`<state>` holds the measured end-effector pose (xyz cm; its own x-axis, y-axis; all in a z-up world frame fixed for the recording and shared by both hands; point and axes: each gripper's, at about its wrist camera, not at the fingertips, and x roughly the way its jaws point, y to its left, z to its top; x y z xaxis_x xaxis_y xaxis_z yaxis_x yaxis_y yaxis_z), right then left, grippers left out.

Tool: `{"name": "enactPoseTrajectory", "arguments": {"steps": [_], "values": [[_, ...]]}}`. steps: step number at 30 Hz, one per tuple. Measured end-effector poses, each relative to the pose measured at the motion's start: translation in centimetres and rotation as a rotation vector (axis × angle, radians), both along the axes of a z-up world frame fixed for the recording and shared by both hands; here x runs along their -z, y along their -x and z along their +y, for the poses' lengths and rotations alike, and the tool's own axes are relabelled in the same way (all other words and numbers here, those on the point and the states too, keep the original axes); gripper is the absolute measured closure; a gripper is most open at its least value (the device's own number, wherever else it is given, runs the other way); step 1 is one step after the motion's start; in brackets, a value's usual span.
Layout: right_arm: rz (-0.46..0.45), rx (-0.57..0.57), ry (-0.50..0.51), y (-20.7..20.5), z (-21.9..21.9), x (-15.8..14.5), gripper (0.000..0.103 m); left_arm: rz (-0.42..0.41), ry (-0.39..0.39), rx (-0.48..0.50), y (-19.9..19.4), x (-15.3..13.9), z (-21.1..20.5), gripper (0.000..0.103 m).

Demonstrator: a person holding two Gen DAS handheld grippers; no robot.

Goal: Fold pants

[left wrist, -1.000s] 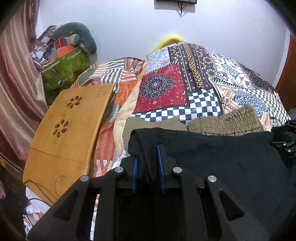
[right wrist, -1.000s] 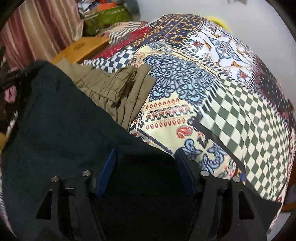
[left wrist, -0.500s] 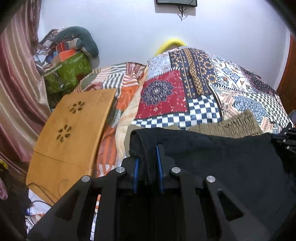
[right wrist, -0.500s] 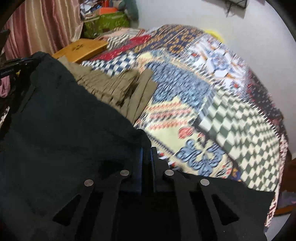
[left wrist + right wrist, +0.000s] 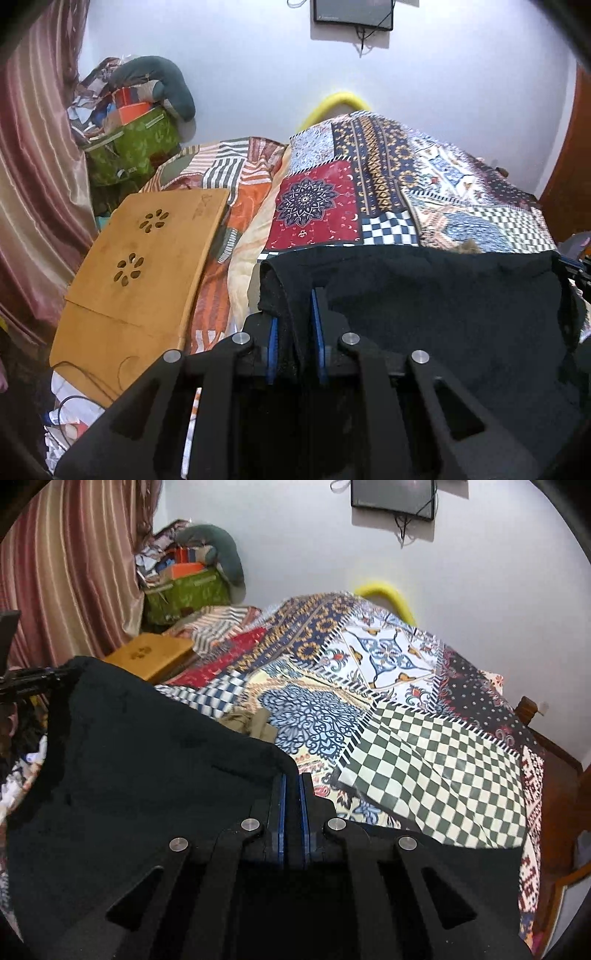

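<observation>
The bed (image 5: pixel 461 192) fills most of both views, spread with a patchwork quilt (image 5: pixel 436 746) of checks and florals that gives a broad, flat place to lay a fold. On its left side lies a wooden lap desk (image 5: pixel 147 266), well clear of the work.

Across the near edge of the bed hang the black pants (image 5: pixel 443 317), stretched as a wide dark sheet between the two tools and raised above the quilt. They are held at two opposite corners, likely so the cloth hangs flat and its edges can be matched before it is laid down. Behind the black cloth a pair of olive pants (image 5: pixel 251 723) lies on the quilt, mostly hidden, with only a small bunch showing in the right wrist view.

The left hand-held gripper (image 5: pixel 295 325) is clenched on a thick bunched corner of the black pants, fabric standing up between its blue pads. The right hand-held gripper (image 5: pixel 291 801) is clamped on the other corner, its blue pads nearly together with the cloth edge running into them.

A second ago the right jaws stood wide apart over the fabric; half a second ago they had closed, and now they grip firmly. Since then both tools have risen and tilted upward: more wall and the mounted screen show, and the black pants now cover most of the olive pair.
</observation>
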<state>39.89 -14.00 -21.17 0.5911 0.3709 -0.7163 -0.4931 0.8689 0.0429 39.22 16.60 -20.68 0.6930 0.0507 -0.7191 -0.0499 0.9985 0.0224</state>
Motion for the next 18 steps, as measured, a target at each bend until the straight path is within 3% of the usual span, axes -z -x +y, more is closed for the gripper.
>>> {"name": "enactPoseTrajectory", "arguments": {"steps": [10, 18], "values": [[-0.031, -0.001, -0.097, 6.5, -1.6, -3.8, 0.097, -0.019, 0.053, 0.015, 8.0, -3.8, 0.8, 0.087], [-0.037, -0.019, -0.118, 11.5, -1.7, -5.0, 0.097, 0.037, 0.067, 0.004, 14.8, -4.5, 0.9, 0.090]]}}
